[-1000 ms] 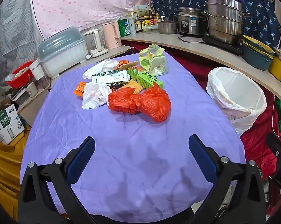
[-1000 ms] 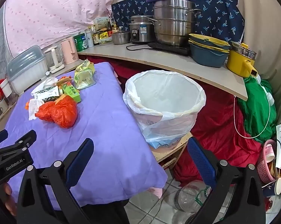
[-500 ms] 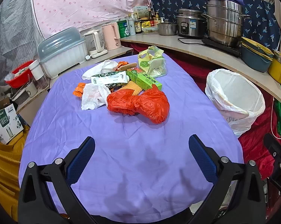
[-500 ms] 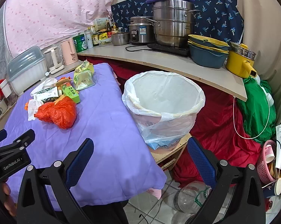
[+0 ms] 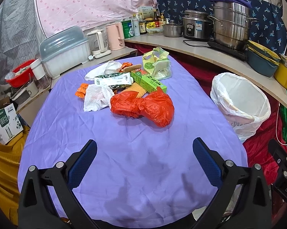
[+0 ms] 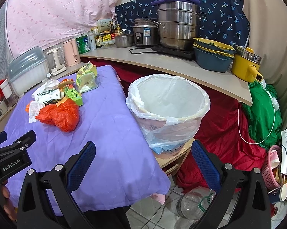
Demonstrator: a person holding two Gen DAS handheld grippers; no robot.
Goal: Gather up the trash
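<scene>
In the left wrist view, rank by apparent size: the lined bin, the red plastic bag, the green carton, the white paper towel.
1. Lined bin, clearly largest.
2. Red plastic bag.
3. Green carton and white paper towel look about alike; the carton lies farther back and partly under the bag, so I won't rank them.

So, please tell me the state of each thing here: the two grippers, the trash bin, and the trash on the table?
Left gripper: open, holds nothing.
Right gripper: open, holds nothing.
Trash bin: upright, lined with a white bag, looks empty.
Orange plastic bag: crumpled, on the table.
White paper towel: crumpled, beside the orange bag.
Green box: lying flat.
Yellow-green wrapper: torn open.
</scene>
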